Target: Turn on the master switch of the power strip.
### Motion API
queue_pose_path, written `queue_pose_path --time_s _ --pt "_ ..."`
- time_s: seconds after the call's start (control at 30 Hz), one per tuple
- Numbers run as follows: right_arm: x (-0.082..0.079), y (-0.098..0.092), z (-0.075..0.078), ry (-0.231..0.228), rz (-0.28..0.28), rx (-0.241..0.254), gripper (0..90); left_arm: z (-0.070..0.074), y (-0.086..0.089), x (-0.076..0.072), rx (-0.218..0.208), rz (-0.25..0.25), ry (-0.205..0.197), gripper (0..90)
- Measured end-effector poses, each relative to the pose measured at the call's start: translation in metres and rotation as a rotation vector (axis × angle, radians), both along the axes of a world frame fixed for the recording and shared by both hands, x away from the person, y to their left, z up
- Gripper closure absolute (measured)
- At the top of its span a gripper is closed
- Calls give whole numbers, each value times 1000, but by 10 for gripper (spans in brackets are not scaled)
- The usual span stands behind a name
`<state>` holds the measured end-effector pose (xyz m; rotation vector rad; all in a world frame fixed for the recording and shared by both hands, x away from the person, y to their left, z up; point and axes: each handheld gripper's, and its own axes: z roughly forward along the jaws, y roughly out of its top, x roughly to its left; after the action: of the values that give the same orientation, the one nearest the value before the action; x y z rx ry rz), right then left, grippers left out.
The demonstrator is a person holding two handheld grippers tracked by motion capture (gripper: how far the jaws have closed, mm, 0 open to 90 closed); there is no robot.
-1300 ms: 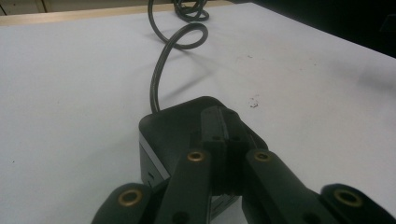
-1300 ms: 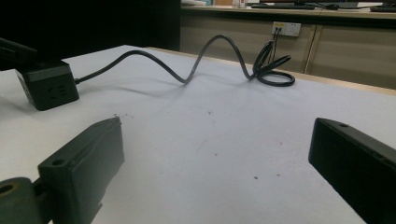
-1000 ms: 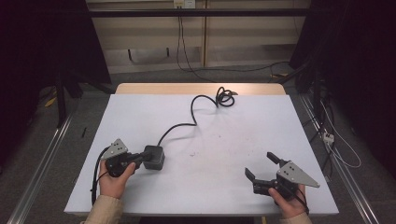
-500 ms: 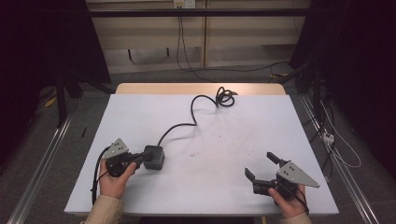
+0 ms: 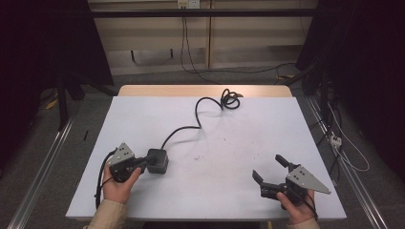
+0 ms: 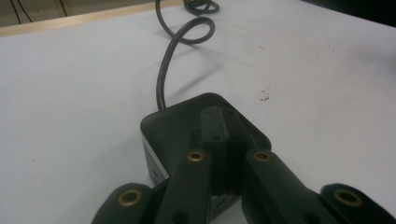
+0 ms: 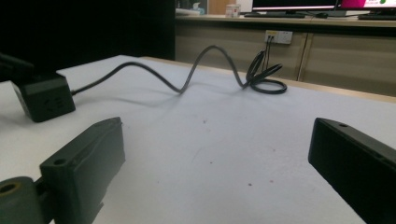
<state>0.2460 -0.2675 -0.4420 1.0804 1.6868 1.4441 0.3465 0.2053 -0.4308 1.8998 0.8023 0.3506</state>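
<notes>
A black cube-shaped power socket (image 5: 157,161) lies on the white table (image 5: 248,129) at the front left. Its black cable (image 5: 198,112) runs back in curves to a coil (image 5: 230,100) at the far edge. My left gripper (image 5: 145,162) is shut, its jaws pressed together with nothing between them, and their tips rest on top of the cube (image 6: 177,126). My right gripper (image 5: 266,166) is open near the front right corner, jaws wide apart over bare table. From the right gripper (image 7: 217,135) view the cube (image 7: 44,98) stands far left and the cable (image 7: 205,60) arches behind.
Loose cables and a white power strip (image 5: 335,140) lie on the floor to the right of the table. A wall outlet (image 5: 188,4) sits behind the table. Metal rails (image 5: 43,167) run along the floor at the left.
</notes>
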Motion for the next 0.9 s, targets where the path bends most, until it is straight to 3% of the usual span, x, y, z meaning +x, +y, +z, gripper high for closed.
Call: queue_pose_path --time_s 0.03,0.2,0.33,0.9 --pt "0 -1 0 8 -5 20 28 2 0 2 4 -4 16 900" --pt "5 5 -4 18 27 -51 30 3 -1 1 18 2 9 900" --pt "4 7 -5 22 41 -59 28 2 -1 2 5 2 21 900" --pt "4 4 -5 25 29 -48 29 1 0 2 -13 6 27 900"
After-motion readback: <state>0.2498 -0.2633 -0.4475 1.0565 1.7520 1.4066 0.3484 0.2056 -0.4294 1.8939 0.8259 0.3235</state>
